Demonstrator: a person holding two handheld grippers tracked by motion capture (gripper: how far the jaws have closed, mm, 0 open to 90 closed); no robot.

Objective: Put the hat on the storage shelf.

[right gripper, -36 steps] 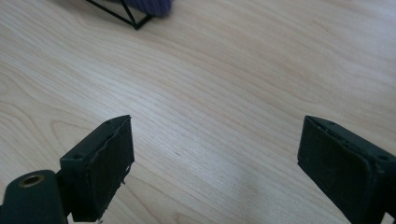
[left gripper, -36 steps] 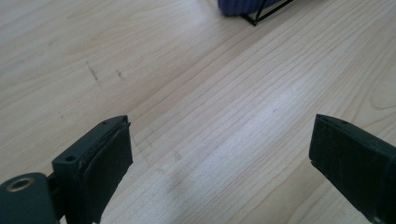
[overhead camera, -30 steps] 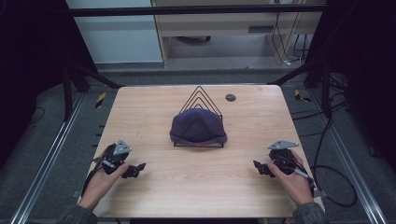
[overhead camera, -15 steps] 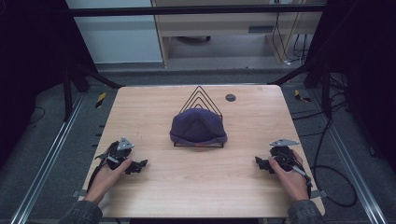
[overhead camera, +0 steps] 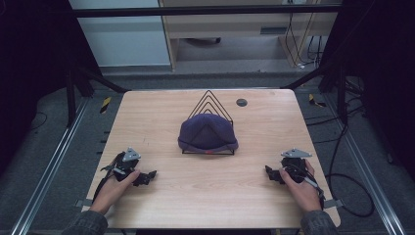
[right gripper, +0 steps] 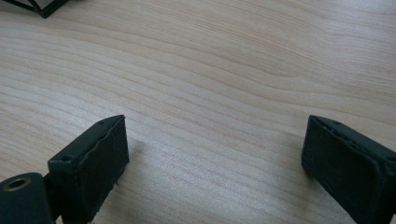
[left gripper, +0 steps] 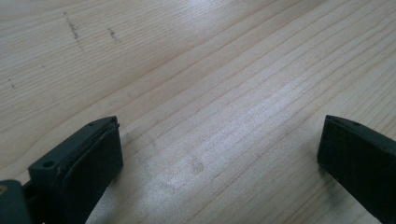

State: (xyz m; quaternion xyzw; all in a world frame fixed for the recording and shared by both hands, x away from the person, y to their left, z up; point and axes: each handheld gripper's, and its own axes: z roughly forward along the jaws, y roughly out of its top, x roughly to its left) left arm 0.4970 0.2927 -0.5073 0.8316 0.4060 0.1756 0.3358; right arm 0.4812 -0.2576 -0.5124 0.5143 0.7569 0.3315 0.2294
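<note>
High view: dark blue cap [overhead camera: 207, 133] sits at table centre, draped over front of a black wire rack [overhead camera: 210, 105] made of nested triangles; rack's peaks rise behind the cap, brim edge faces the person, small red spot at front rim. Cap well apart from both tools, roughly midway betw. them & further from the person.

L gripper [overhead camera: 145, 177] rests on wooden table [overhead camera: 156, 112] at near-left, hand wrapped round body, grey 3-cornered plate on top, jaws pointing right toward table middle. Left gripper view: its two black jaws stand wide apart w/ bare wood grain betw. them, nothing held; jaws have just been opening. A few faint dark scuffs on wood further off.

R gripper [overhead camera: 272, 174] at near-right, hand on it, grey plate on top, jaws pointing left toward middle. Right gripper view: jaws spread wide, just been opening too, only tabletop betw. them, nothing gripped; corner of rack base shows at top-left edge.

Small dark round disc [overhead camera: 241, 102] on table near far edge, right of rack, apart from it. Yellow-black tape markers on floor either side of table. Cables trail across floor at right. Pale cabinet beyond far edge.
</note>
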